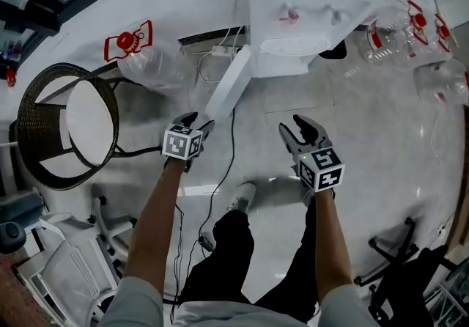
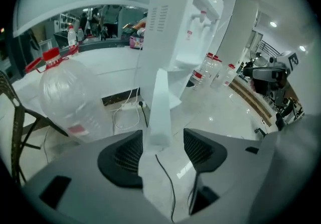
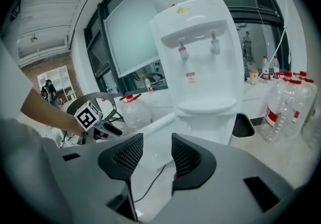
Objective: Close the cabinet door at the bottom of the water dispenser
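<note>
Head view: tall white plastic water dispenser point(image 1: 308, 3). Its flat white cabinet door point(image 1: 229, 87) is swung wide from dispenser base, free edge just beyond your left gripper point(image 1: 199, 122). Your right gripper point(image 1: 291, 126) in front of dispenser.
Left gripper view: jaws spread, empty, door edge-on beyond them.
Right gripper view: jaws released, pale glossy floor point(image 3: 296, 160) open before dispenser.

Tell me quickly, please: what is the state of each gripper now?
Left gripper: jaws open, holding nothing.
Right gripper: jaws open, holding nothing.
</note>
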Demonstrator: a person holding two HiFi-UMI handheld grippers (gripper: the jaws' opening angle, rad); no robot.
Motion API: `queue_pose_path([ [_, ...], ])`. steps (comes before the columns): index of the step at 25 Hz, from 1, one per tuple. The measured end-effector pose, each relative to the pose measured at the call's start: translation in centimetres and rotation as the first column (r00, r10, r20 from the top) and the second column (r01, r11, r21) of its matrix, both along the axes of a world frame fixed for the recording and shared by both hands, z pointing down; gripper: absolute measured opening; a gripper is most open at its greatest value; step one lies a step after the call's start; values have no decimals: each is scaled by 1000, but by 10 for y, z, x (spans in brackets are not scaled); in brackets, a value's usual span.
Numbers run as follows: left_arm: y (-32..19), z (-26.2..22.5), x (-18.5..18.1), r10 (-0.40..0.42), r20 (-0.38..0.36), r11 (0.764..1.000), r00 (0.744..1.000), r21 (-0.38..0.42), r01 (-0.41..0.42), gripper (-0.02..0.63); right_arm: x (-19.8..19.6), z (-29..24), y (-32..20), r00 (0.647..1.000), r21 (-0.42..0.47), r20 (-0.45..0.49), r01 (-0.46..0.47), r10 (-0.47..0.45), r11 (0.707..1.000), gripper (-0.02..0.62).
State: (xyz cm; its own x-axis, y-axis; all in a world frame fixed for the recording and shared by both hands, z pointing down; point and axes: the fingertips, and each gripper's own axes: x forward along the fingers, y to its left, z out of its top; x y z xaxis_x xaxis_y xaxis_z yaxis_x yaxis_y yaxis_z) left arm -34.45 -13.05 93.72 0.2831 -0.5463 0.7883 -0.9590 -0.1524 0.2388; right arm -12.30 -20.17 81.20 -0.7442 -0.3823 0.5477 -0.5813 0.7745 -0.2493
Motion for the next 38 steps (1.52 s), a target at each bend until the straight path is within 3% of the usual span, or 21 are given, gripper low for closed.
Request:
queue_pose_path([
  [5, -12, 29, 3, -46, -26, 999, 999, -17, 45, 273, 7, 23, 2, 1000, -21, -11, 14, -14, 1000, 195],
  [12, -9, 35, 19, -170, -60, 985, 984, -10, 170, 240, 41, 34, -2, 998, -88, -10, -58, 57, 994, 173],
  [15, -2, 34, 36, -187, -62, 982, 980, -40, 185, 195, 54, 24, -7, 998, -80, -18, -56, 54, 995, 163],
  [20, -1, 34, 71, -222, -64, 973, 973, -84, 216, 189, 85, 8, -16, 998, -62, -23, -57, 56, 996, 160],
  [31, -25, 33, 163, -385, -121, 920, 915, -131, 370, 191, 178, 14, -57, 993, -96, -81, -95, 87, 991, 153],
  [38, -65, 30, 235, -505, -175, 863, 845, -101, 495, 199, 236, 20, -99, 994, -84, -104, -51, 42, 995, 153],
])
